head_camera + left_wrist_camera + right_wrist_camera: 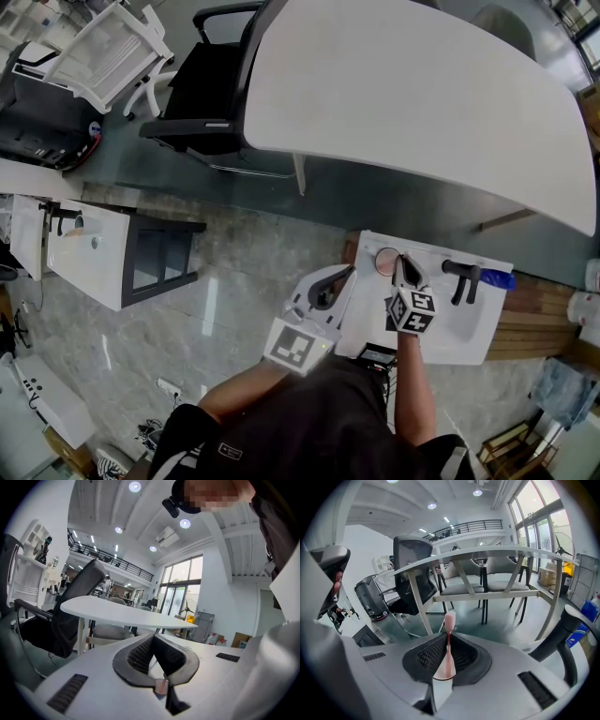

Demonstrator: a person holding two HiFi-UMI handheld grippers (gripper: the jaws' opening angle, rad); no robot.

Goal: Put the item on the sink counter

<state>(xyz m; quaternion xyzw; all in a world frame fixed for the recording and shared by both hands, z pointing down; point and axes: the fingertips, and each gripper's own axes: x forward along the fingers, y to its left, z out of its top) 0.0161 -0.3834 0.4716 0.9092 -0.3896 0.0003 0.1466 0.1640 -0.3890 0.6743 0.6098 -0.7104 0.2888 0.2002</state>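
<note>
1. No legible words, brands or numbers in any view.
2. Marker cube (292, 345) on the left gripper (345, 276) and marker cube (412, 310) on the right gripper (404, 259): black-and-white square code patterns only, no letters or digits.
3. Small pale patch (230, 451) on the person's dark top: print too small to read.
4. Round sticker (95, 128) on the black machine (42, 112), top left of the head view: unreadable.

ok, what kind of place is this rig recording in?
Likely an open-plan office or lab hall: a large white table, a black office chair, a mezzanine railing, and a freestanding white sink unit.
</note>
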